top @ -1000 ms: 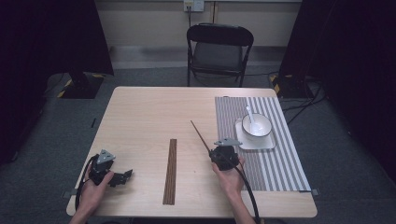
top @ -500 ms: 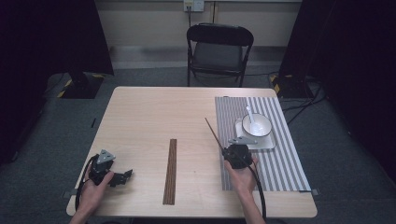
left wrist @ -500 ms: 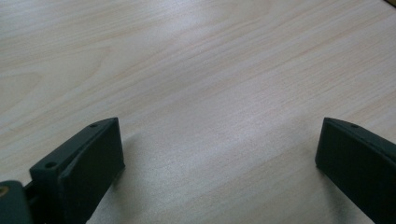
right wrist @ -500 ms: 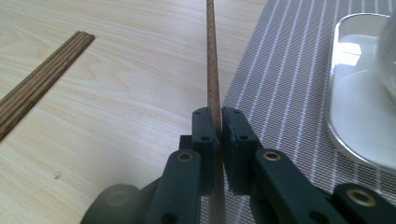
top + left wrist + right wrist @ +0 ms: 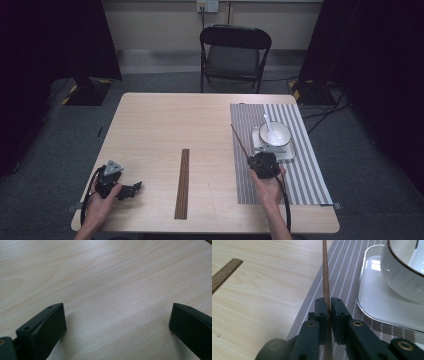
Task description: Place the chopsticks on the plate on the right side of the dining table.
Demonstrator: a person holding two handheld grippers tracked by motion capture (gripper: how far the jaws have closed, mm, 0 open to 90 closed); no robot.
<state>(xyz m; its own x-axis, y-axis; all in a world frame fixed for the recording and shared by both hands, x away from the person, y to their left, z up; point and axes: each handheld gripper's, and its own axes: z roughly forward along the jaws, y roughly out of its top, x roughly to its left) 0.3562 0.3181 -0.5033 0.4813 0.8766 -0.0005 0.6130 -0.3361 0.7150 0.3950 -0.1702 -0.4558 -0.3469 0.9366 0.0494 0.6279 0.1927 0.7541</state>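
Since the earlier frames the right gripper [image 5: 261, 163] has been carried from the bare wood beside the remaining chopsticks [image 5: 182, 182] over onto the near left part of the striped placemat [image 5: 310, 170]. Its jaws are clenched on a single chopstick [image 5: 241, 143], which is seen slanting up and away from the fingertips toward the far left. The stick has thus been brought to the place setting; by judgement, only the laying down beside the tray is left for this piece, and the others on the wood are yet to be fetched.

The left gripper [image 5: 131, 188] has been kept where it was, near the table's [image 5: 150, 125] near left corner, jaws released and spread, nothing between them.

In the right gripper view the grip itself is made plain: the chopstick [image 5: 325, 277] is pinched between the pads [image 5: 322, 311] at its lower part, the white tray [image 5: 374, 305] and the bowl [image 5: 402, 277] lying just right of the fingertips, the stick bundle [image 5: 224, 275] well off to their left. From the high view this pinch cannot be judged, but the spoon [image 5: 269, 127] in the bowl is noted there. In the left gripper view, bare wood [image 5: 112, 290] is seen ahead of the open jaws.
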